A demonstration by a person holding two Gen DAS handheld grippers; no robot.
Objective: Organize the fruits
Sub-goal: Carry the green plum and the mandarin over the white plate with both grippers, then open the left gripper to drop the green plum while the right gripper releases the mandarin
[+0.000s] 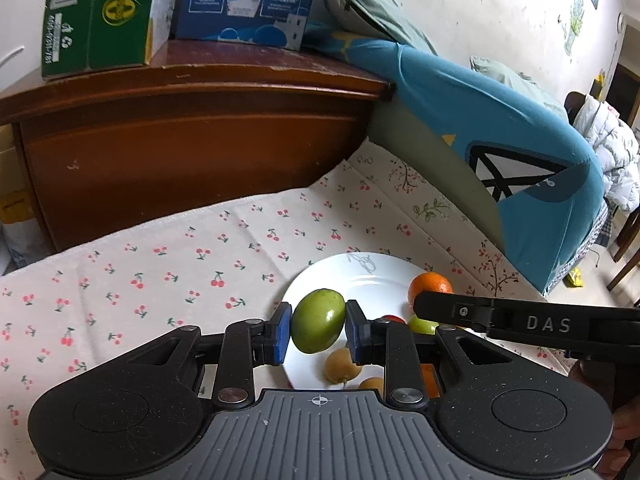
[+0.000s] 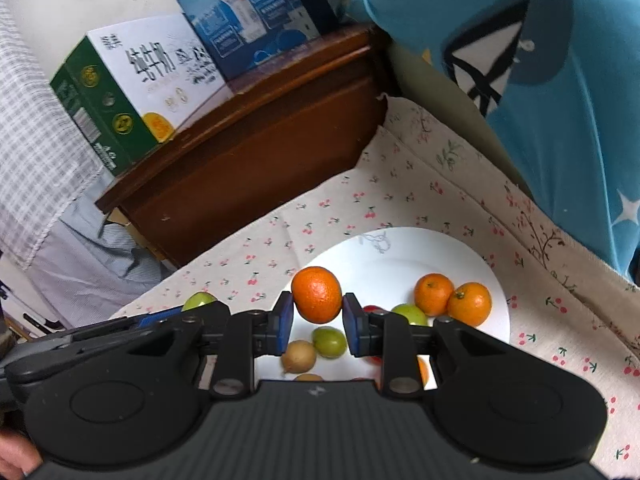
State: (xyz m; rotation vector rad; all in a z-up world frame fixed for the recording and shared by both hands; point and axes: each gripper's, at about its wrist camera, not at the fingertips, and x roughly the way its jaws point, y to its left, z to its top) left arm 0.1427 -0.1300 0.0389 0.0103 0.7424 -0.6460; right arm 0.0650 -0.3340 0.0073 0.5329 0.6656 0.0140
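The left gripper (image 1: 318, 330) clenched a green fruit (image 1: 318, 321), the right gripper (image 2: 316, 322) an orange (image 2: 317, 294), above the white plate (image 2: 400, 256) crowded with fruit; a wooden cabinet (image 1: 192, 152) stood behind.

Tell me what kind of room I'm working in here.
Most likely a bedroom at home: a wooden headboard with cartons on top, folded bedding alongside, and a cherry-print cloth under the white plate of fruit.
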